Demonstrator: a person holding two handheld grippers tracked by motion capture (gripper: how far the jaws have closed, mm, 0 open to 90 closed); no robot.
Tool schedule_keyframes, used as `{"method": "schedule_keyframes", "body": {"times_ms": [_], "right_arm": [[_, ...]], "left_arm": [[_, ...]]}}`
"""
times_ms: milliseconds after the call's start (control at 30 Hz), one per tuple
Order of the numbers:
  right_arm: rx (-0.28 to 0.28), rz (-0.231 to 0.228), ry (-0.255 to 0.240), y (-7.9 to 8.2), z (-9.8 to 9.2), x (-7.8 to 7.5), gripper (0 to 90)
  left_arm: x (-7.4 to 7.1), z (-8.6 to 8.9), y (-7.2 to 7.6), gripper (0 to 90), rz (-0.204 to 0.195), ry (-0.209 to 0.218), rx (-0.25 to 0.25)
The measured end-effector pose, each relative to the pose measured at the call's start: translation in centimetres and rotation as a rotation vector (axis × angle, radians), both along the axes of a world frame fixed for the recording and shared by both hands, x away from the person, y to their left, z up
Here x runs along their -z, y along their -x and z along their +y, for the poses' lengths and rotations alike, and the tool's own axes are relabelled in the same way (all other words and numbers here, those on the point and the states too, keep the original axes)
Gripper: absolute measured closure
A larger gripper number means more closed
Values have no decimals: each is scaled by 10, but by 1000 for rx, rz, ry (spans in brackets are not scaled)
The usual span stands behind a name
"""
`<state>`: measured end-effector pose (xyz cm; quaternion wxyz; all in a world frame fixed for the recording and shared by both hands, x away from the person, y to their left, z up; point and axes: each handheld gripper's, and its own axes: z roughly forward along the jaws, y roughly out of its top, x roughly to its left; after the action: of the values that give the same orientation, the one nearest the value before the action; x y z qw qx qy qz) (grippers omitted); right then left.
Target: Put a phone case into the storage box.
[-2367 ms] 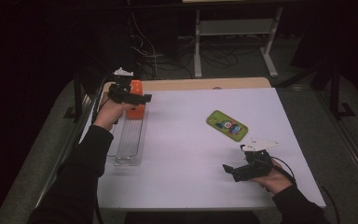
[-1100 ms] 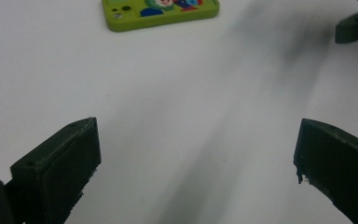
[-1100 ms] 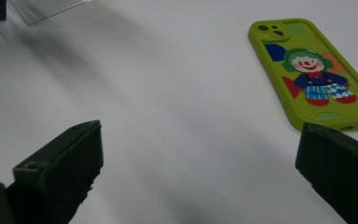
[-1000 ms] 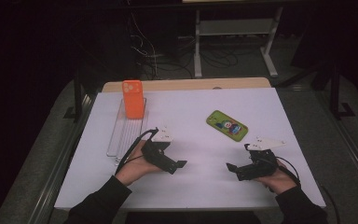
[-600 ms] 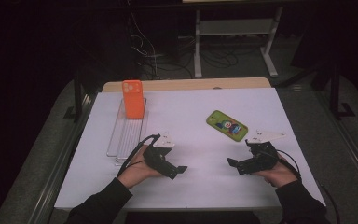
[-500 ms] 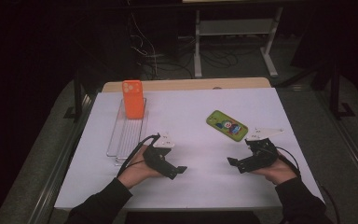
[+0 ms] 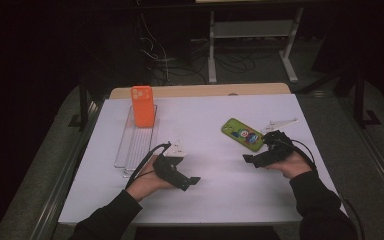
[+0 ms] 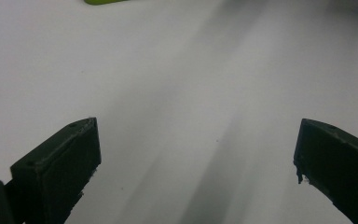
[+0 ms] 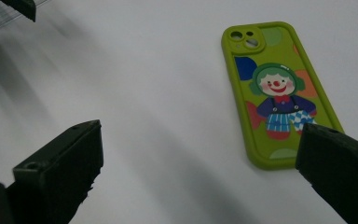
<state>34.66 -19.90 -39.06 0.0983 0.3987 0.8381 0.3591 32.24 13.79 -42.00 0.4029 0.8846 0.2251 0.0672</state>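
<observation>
Green phone case (image 9: 277,91) flat, long axis diagonal, lens end far-left.

A white table (image 7: 215,195) carries a green phone case (image 7: 242,134) and a clear rack (image 7: 136,145)

Right gripper (image 9: 198,172): jaws spread wide, nothing between them, low over the white table (image 9: 158,93). Green phone case (image 9: 278,91) lies flat, clown print up, camera cutout at far end. Its near corner sits just beside the right jaw; contact can't be judged. Clear tray corner (image 9: 0,14) top left.
</observation>
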Motion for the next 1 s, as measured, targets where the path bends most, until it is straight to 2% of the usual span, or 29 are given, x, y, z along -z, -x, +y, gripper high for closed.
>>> {"method": "schedule_keyframes", "body": {"times_ms": [67, 100, 133, 200, 267, 367, 533, 800, 933, 1000], "right_arm": [[-2, -5, 11, -7, 1, 0, 0], [-1, 2, 18, -11, 1, -1, 0], [1, 7, 18, -15, 2, -1, 0], [-4, 9, 25, -22, 3, 0, 1], [-9, 11, 53, -30, 4, 1, 1], [-19, 16, 70, -42, 7, 2, 1], [-31, 30, 100, -62, 9, 6, 1], [-38, 84, 147, -90, 4, 22, 4], [-50, 104, 150, -99, 3, 31, 4], [-59, 121, 168, -102, 5, 36, 4]], "left_arm": [[0, -1, 0, 3, 6, 10, -6], [0, 0, 0, 3, 11, -4, 0], [0, -1, 1, 3, 14, 10, -6], [1, -1, 1, 3, 15, 11, -4], [1, -1, 1, 2, 18, 13, -5], [0, 0, 0, 2, 17, 5, 2], [0, -1, 1, 3, 23, 16, -1], [-1, 0, 1, 3, 26, 25, -4], [-1, 0, 1, 3, 26, 25, -4], [-1, 0, 1, 3, 27, 28, -5]]}}
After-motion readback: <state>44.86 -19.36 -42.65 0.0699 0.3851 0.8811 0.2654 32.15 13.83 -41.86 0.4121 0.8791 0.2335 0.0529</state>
